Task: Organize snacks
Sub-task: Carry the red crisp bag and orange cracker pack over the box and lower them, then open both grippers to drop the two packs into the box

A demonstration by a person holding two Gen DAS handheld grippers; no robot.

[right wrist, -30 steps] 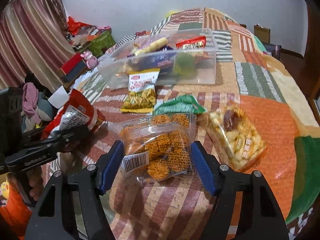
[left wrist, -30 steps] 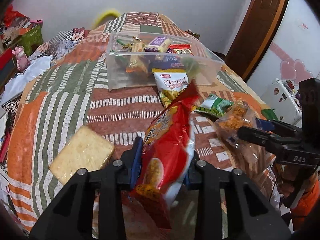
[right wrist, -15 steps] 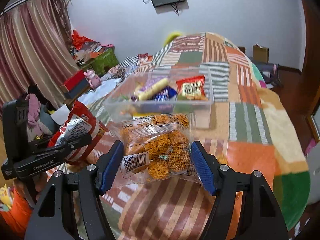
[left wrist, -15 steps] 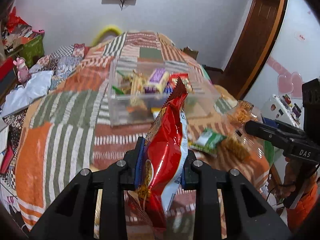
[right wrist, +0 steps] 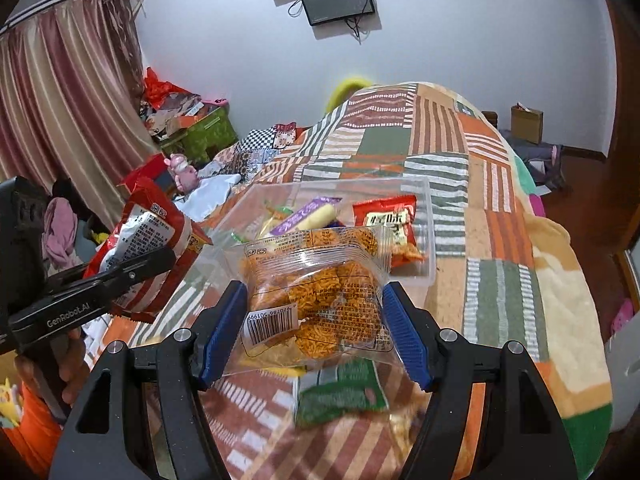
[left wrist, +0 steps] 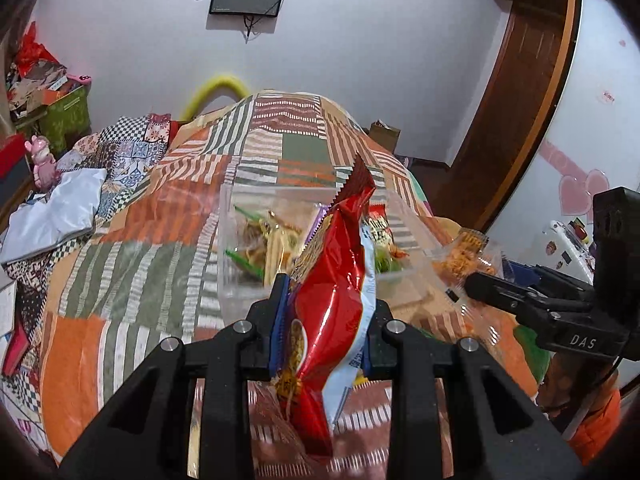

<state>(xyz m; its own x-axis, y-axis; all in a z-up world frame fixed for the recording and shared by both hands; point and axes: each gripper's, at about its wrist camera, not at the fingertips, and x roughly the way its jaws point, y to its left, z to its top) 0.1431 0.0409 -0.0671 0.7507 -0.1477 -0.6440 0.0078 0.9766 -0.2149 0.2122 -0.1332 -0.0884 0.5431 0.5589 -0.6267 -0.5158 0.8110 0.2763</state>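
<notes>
My left gripper (left wrist: 323, 320) is shut on a tall red snack bag (left wrist: 336, 280), held upright above the bed, just short of the clear plastic bin (left wrist: 240, 240). My right gripper (right wrist: 314, 320) is shut on a clear packet of orange crispy noodles (right wrist: 316, 292), also lifted and near the bin (right wrist: 428, 240). The bin holds several snacks, among them a red packet (right wrist: 388, 220) and a purple-labelled one (right wrist: 304, 216). The red bag (right wrist: 152, 248) and the left gripper (right wrist: 92, 292) show at the left of the right wrist view. The noodle packet (left wrist: 460, 260) and the right gripper (left wrist: 520, 296) show at the right of the left wrist view.
A green snack packet (right wrist: 340, 392) lies on the patchwork quilt (right wrist: 500, 280) below the right gripper. A white cloth (left wrist: 60, 208) and a pink toy (left wrist: 40, 160) are at the bed's left side. A wooden door (left wrist: 512, 120) stands at the right.
Both grippers have risen off the quilt with their packets and moved forward towards the bin. The bin now sits close in front of both.
</notes>
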